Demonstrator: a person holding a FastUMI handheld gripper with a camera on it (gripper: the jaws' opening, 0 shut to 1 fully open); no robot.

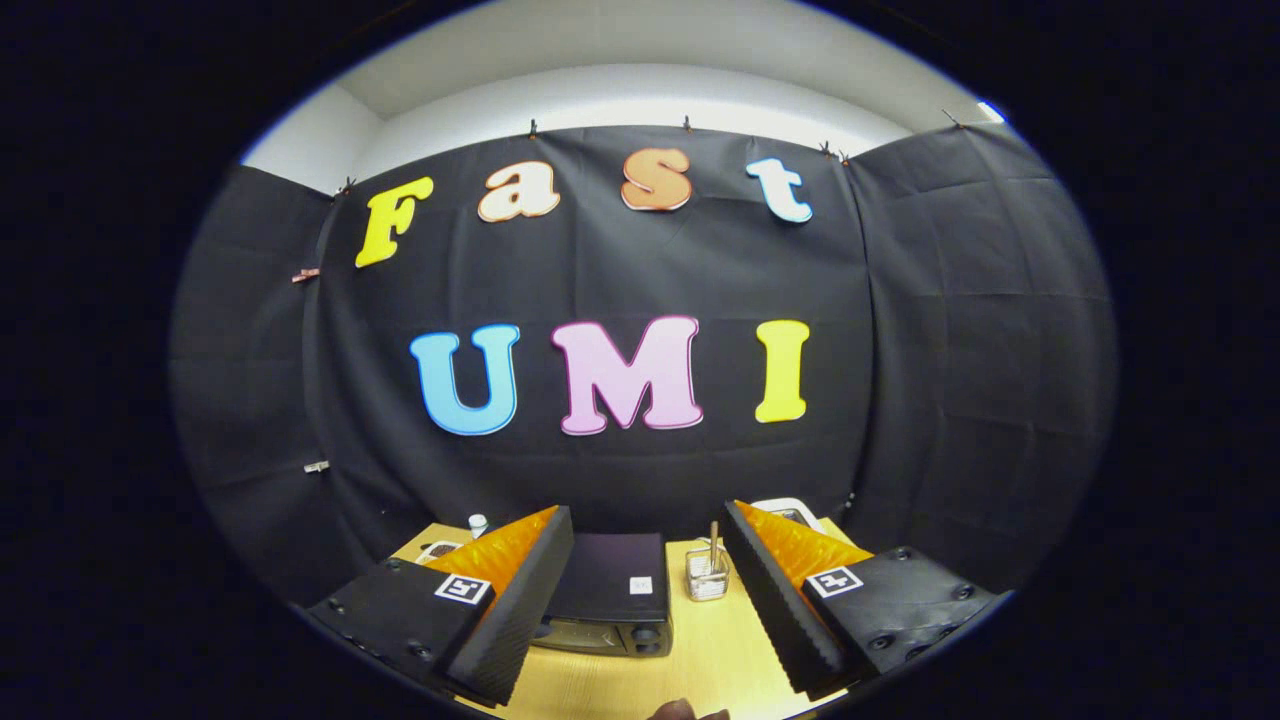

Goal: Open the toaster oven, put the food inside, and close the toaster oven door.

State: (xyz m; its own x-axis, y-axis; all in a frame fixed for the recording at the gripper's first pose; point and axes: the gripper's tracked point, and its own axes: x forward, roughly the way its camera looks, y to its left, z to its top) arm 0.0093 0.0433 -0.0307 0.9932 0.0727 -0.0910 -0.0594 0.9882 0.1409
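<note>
While the claw [648, 610] hung spread and empty, the toaster oven [610, 592] sat beyond it on the table [715, 650].

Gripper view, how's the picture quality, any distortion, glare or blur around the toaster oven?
Gripper view: strong fisheye bending, with the cloth wall bulging outward; even lighting, no harsh glare; the toaster oven sits small between the open gripper jaws, fairly sharp but dark; the glass jar beside it on the wooden table is clear.
</note>
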